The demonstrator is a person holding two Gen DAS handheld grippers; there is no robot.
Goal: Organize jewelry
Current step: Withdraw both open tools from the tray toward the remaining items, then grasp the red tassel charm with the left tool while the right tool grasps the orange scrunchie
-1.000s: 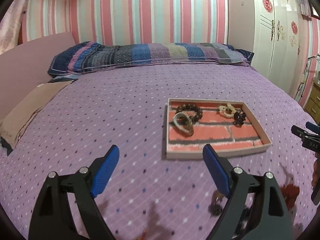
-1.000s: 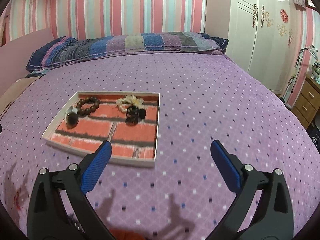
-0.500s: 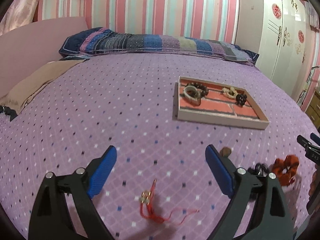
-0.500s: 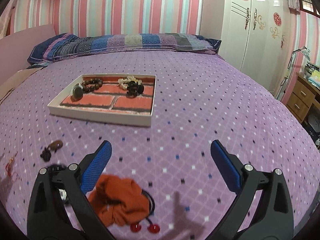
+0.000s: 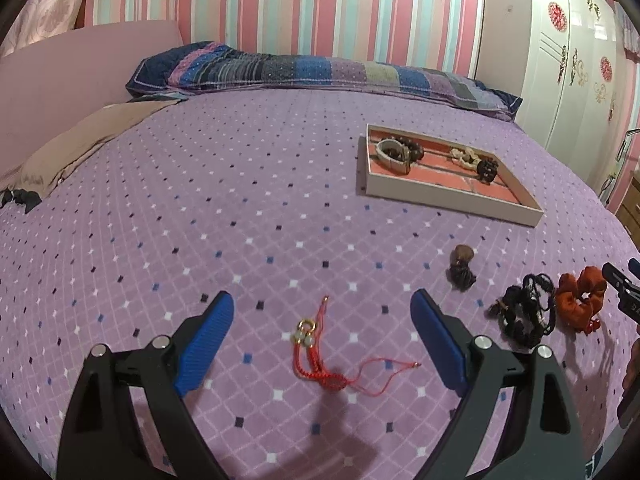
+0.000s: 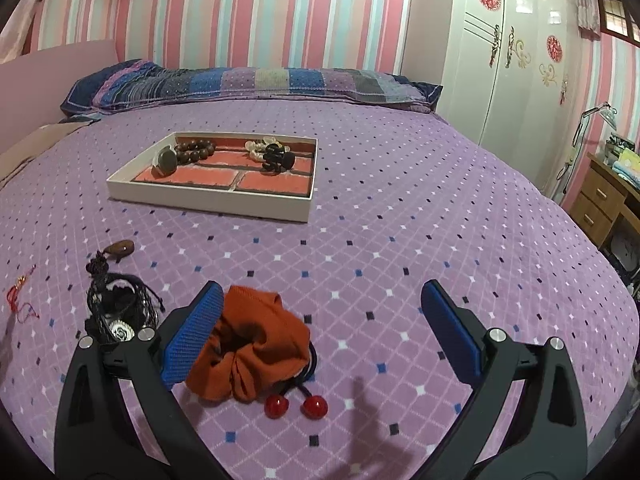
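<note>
Two open claws, scrunchie (image 6: 256, 344), tray (image 6: 208, 196) beyond

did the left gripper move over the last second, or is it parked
Yes. The left gripper pulled back from the tray, which now sits farther off and higher in its view; the red tassel charm, unseen before, now lies between its open fingers.

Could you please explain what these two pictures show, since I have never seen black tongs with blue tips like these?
Each picture comes from a camera mounted on a hand-held gripper, looking forward along its two blue-padded fingers. One view is from the left gripper, the other from the right gripper. Both are open and hold nothing. They hover over a purple bedspread. On it lie a red tassel charm, a brown pendant, a black corded piece and an orange scrunchie. Farther back, a shallow tray already holds bracelets.
</note>
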